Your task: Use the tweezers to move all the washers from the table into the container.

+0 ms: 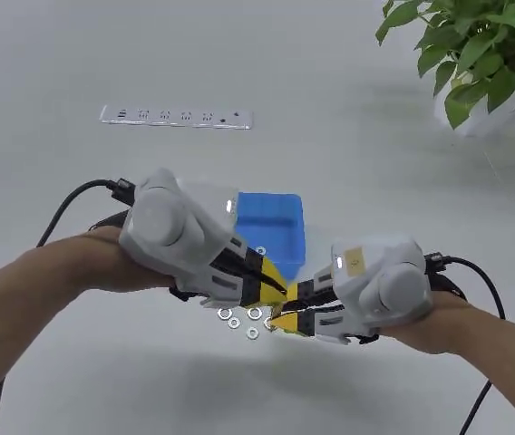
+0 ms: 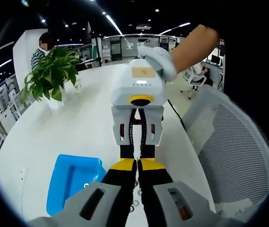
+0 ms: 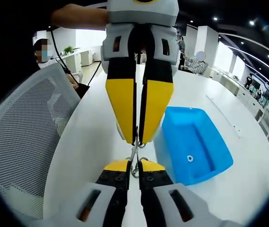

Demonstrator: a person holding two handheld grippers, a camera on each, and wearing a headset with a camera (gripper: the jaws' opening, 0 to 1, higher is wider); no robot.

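My two grippers meet tip to tip above several small metal washers (image 1: 242, 318) lying on the white table (image 1: 330, 136). The left gripper (image 1: 280, 288) (image 2: 135, 165) has its yellow jaws shut on thin metal tweezers (image 3: 134, 153). The tweezers' tips run down between the jaws of the right gripper (image 3: 134, 166) (image 1: 276, 319), which are shut on them. Just behind the grippers sits the blue container (image 1: 271, 227) (image 3: 196, 142) (image 2: 73, 179). One washer (image 3: 190, 158) lies on its floor. More washers (image 2: 137, 191) show under the left jaws.
A white power strip (image 1: 176, 117) lies at the far side of the table. A potted plant (image 1: 484, 54) (image 2: 49, 75) stands at the back right. A mesh chair (image 2: 229, 142) (image 3: 25, 127) is beside the table edge. People sit in the office behind.
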